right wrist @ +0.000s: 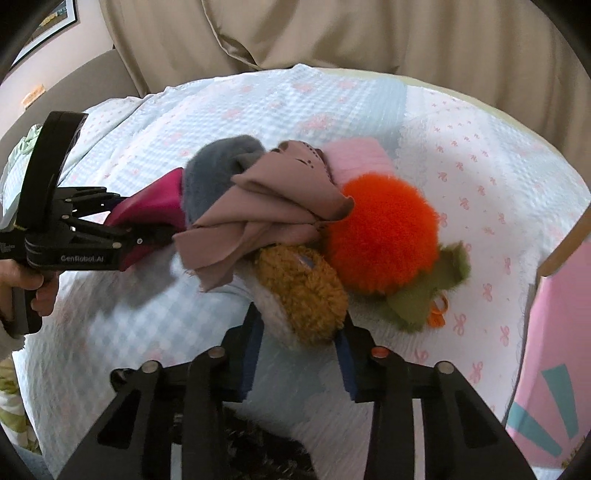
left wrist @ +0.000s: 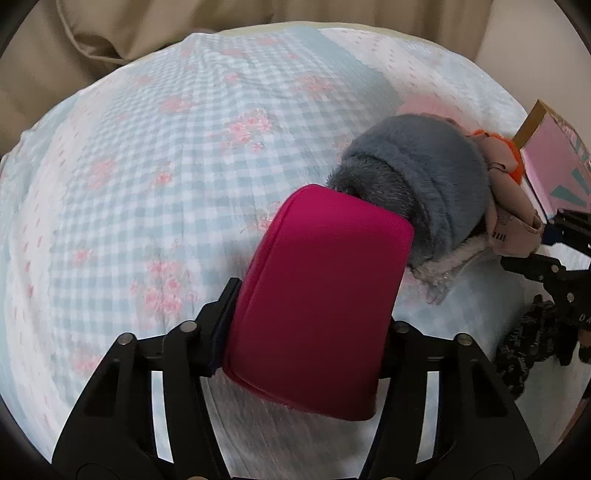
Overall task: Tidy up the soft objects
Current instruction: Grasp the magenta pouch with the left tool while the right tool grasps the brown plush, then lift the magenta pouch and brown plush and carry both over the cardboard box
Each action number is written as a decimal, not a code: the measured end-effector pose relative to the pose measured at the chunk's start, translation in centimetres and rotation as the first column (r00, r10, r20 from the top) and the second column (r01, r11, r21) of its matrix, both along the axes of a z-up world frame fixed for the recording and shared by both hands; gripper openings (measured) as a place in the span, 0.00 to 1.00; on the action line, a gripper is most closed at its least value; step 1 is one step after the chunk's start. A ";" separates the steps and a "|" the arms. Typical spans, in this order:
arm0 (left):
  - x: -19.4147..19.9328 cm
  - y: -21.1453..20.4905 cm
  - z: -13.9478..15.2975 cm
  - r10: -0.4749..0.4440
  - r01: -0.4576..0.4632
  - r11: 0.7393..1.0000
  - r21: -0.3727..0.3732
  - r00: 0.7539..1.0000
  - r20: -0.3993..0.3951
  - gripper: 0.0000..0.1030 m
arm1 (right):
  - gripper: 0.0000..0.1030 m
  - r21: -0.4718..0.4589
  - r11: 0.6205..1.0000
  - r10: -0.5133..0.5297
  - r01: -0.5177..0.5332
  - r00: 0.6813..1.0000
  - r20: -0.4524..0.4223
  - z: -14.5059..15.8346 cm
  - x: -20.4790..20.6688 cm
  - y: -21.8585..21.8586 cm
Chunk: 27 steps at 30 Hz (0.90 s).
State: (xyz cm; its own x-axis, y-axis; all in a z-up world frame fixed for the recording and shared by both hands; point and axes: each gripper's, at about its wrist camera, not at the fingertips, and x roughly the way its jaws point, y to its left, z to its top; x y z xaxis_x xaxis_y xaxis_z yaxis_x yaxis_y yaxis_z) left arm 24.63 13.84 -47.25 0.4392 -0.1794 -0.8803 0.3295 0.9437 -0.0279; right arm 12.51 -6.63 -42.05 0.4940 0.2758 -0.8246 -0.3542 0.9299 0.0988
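Note:
My left gripper (left wrist: 306, 325) is shut on a magenta soft pouch (left wrist: 317, 295) and holds it over the bed against a grey furry item (left wrist: 421, 173). In the right wrist view the left gripper (right wrist: 147, 225) comes in from the left with the pouch (right wrist: 151, 206) in it. My right gripper (right wrist: 299, 354) is shut on a mustard woolly plush (right wrist: 303, 291). Beside it lie a tan folded cloth (right wrist: 266, 214), the grey furry item (right wrist: 218, 166), an orange fluffy ball (right wrist: 384, 229), a pink cloth (right wrist: 358, 158) and a green felt piece (right wrist: 424, 295).
The checked blue quilt (left wrist: 147, 166) covers the bed. A pink box (right wrist: 554, 332) with a cardboard rim stands at the right. Beige curtain fabric (right wrist: 332, 33) hangs behind the bed. A dark patterned cloth (left wrist: 528, 347) lies at the right edge.

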 end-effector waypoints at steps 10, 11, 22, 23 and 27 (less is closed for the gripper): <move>-2.7 0.7 2.3 0.071 -0.071 0.997 -0.015 0.997 0.009 0.48 | 0.26 0.023 1.000 -0.014 0.013 0.999 0.030 1.7 -2.0 -0.2; -3.0 0.9 2.6 0.078 -0.078 0.997 -0.018 0.997 0.012 0.48 | 0.25 0.025 1.000 -0.017 0.016 0.999 0.034 1.9 -2.2 -0.2; -6.2 -0.1 9.1 0.129 -0.127 0.991 -0.044 0.991 0.046 0.48 | 0.25 0.065 0.996 -0.067 0.063 0.995 0.070 7.8 -5.0 -2.5; -6.5 -0.3 10.0 0.132 -0.130 0.990 -0.045 0.990 0.053 0.48 | 0.25 0.069 0.995 -0.073 0.067 0.994 0.077 8.6 -5.3 -2.8; -7.1 -1.7 14.2 0.149 -0.145 0.988 -0.054 0.985 0.085 0.48 | 0.25 0.090 0.993 -0.089 0.080 0.990 0.108 12.3 -6.4 -4.0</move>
State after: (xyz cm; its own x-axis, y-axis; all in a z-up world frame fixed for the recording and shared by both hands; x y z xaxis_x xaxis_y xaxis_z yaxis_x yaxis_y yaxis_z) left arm 17.55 12.10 -33.03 0.5396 -0.1479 -0.8289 0.1905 0.9804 -0.0509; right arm 6.07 -10.58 -29.74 0.6059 0.2963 -0.7383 -0.2880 0.9468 0.1436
